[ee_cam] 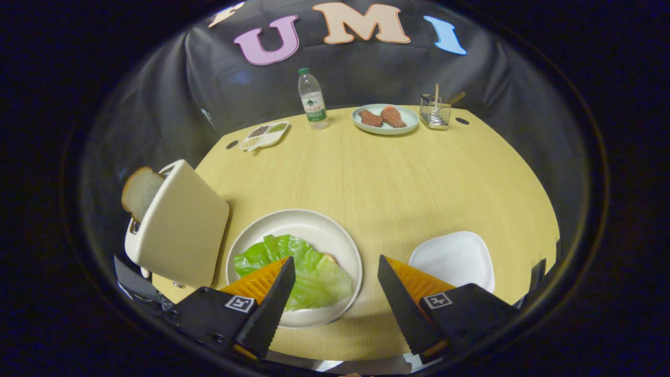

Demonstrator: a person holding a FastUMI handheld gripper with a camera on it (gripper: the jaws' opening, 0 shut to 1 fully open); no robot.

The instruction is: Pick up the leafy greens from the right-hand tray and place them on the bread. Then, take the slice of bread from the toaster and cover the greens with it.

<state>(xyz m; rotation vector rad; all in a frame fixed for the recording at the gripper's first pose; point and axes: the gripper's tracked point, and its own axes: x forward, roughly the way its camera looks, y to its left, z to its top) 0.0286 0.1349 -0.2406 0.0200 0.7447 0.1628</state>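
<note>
Already the leafy greens [309,269] lie spread on the round plate [335,230] just ahead of the tongs [335,285], a corner of bread [330,257] peeping out from under them, and the square tray [455,256] to the right is bare. So the thing to take now is likely the slice of bread [140,191] standing up out of the toaster [180,225] to the left of the plate. It looks pale with a brown crust, rounded at the top. Bread of this sort should be light and soft, easily dented, so a gentle pinch across its flat faces near the exposed top edge would suit, lifting straight up. The tongs stand wide open, holding nothing, above the near edge of the desk [398,178].
</note>
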